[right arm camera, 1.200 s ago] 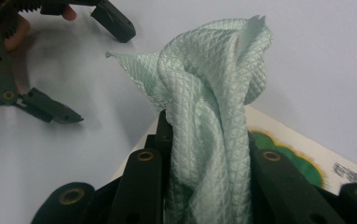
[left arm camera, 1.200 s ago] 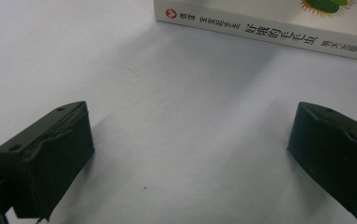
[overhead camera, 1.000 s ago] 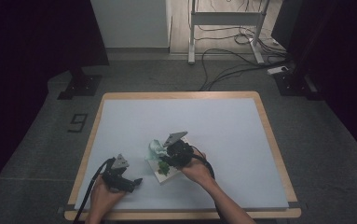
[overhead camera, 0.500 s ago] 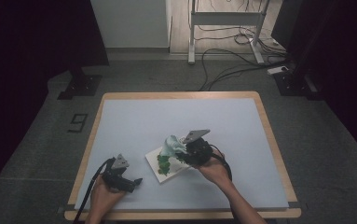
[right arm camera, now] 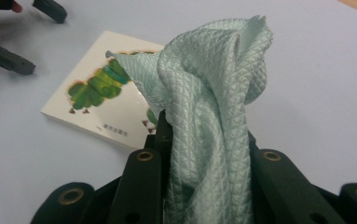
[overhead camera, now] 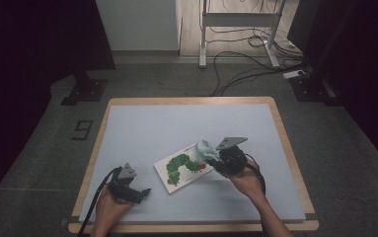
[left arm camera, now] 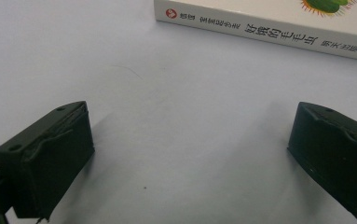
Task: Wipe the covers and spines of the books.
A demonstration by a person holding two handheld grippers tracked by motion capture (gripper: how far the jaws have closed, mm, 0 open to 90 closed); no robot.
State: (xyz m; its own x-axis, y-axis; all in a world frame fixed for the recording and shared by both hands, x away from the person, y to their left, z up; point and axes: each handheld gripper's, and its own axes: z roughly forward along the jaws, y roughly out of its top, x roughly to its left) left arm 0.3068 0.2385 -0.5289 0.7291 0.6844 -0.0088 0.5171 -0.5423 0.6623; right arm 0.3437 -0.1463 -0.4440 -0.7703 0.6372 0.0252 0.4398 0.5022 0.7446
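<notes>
My right hand-held gripper (right arm camera: pixel 204 154) pinches pale-green quilted cloth (right arm camera: pixel 213 93) | left hand-held gripper (left arm camera: pixel 190 154) spread | white caterpillar picture book (left arm camera: pixel 264 23) cut off at 12 o'clock.

The cloth (right arm camera: pixel 209 93) is pale mint green with a fine quilted diamond weave, bunched into loose upright folds and pinched at its lower part between the closed jaws of the right gripper (overhead camera: pixel 224 159), lifted clear of the tabletop (overhead camera: pixel 186 123). Its free end stands just beside the right edge of the book (overhead camera: pixel 182 167), a thin white picture book with a green caterpillar on its cover, lying flat and skewed near the tabletop's middle.
</notes>
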